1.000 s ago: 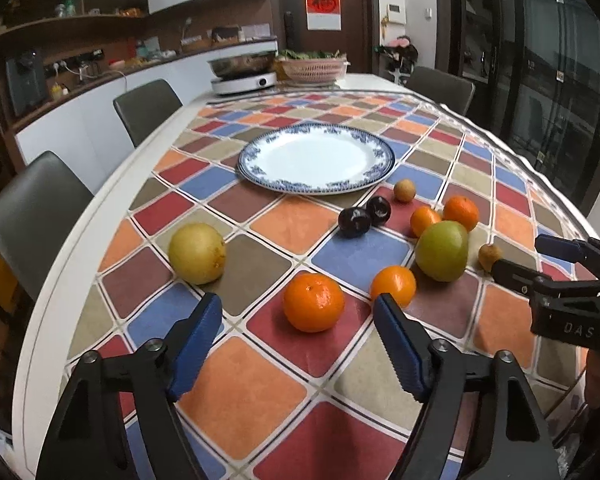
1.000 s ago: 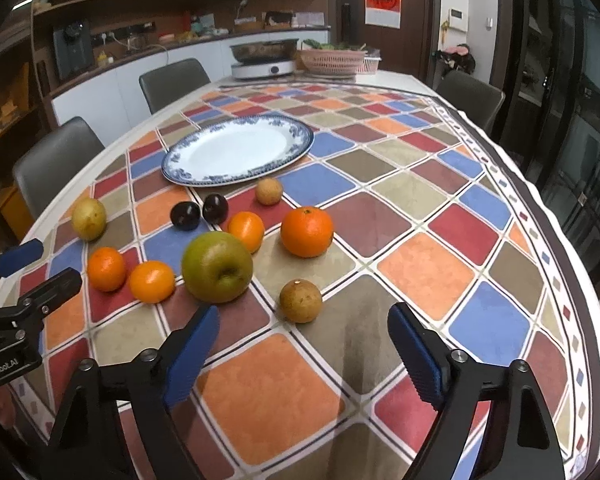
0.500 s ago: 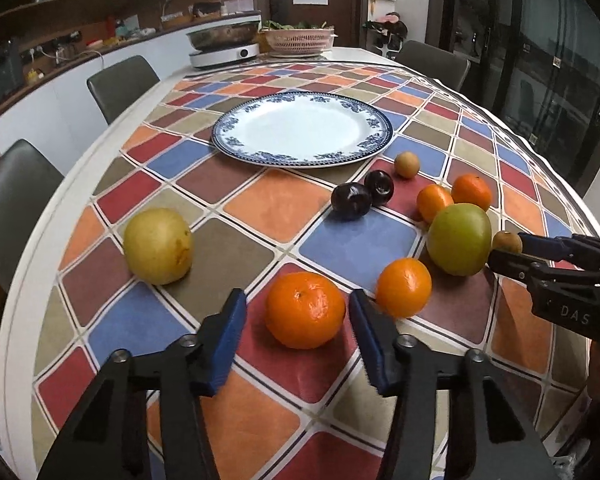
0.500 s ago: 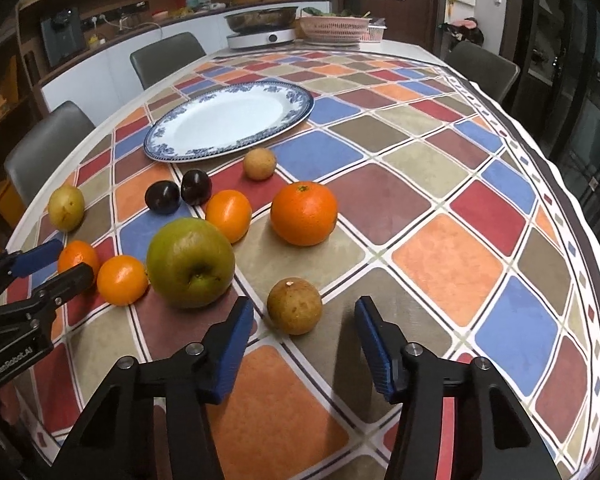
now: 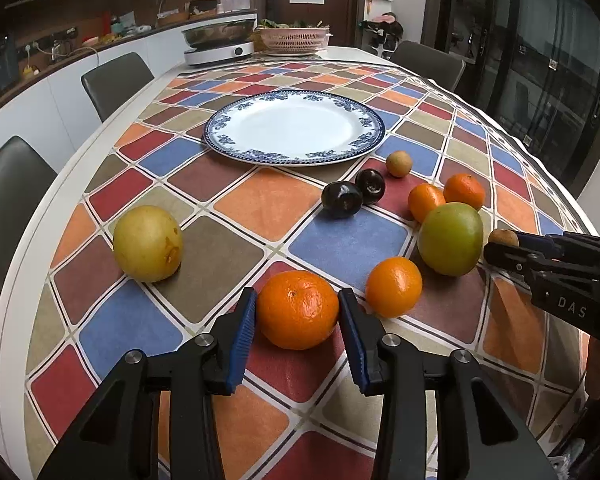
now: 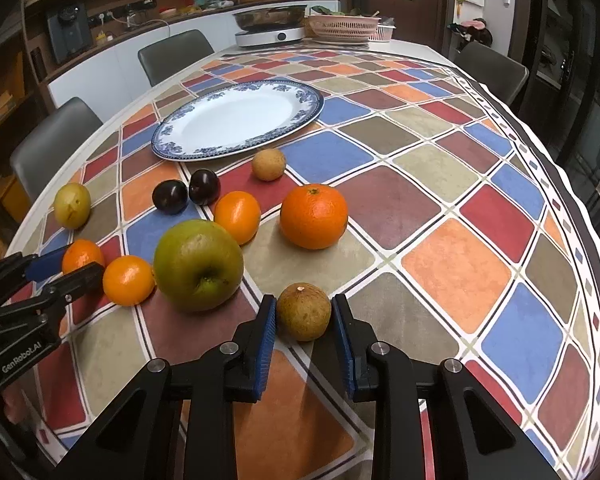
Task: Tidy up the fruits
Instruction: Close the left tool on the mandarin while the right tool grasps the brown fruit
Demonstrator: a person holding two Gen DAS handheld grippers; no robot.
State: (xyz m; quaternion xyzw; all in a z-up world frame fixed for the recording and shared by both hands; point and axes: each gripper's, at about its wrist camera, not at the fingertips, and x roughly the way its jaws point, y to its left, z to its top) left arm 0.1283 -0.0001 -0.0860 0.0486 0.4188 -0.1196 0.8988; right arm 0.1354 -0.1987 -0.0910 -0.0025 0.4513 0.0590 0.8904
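we see the left gripper with its blue pads set on either side of a large orange mandarin; its jaws have just been closing, and both pads now press the fruit's flanks, so it is gripping the mandarin, which sits on the checked tablecloth on a red square. just to its right lies a smaller orange, apart from the pad. a yellow pear sits well to the left.

the right gripper has its jaws drawn in on a small brown round fruit, which sits between the pads near their tips, touching both and resting on the cloth. the grip is closed on that fruit. to its left stands a big green apple, near but not touching the left pad. beyond it lie another orange, a large mandarin, two dark plums side by side, and a second brown fruit just before the blue-rimmed plate, whose white centre holds no fruit.

in the left view the right gripper's fingers come in from the right edge beside the apple.
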